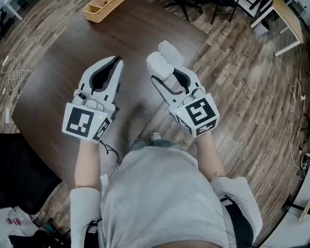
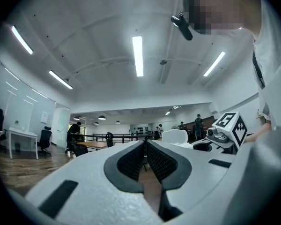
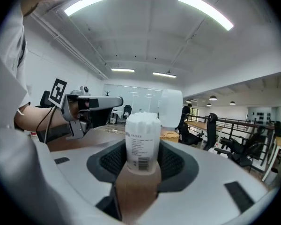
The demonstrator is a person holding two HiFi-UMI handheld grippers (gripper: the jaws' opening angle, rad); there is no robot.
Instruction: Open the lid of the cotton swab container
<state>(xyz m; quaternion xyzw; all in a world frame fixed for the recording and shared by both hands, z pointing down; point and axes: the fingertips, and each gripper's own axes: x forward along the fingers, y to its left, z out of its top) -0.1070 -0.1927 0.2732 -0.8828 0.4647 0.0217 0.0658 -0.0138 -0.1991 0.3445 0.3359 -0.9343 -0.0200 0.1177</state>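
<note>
R gripper (image 3: 141, 165) pinches white plastic cylindrical cotton swab container (image 3: 142, 142), its white flip lid (image 3: 171, 108) standing open; L gripper (image 2: 145, 146) pressed together, empty, over dark brown wooden desk (image 1: 57, 71)

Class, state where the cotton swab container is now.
Head view, near the centre: the cotton swab container is clamped in the right tongs over the brown table, beside the left tongs.

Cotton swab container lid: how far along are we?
Done: the lid stands flipped up off the cotton swab container, leaving the swab tips exposed. In hand: the right tongs grip the container upright. The left tongs are shut and empty. Left: nothing of the opening itself, it seems; perhaps setting it down.
</note>
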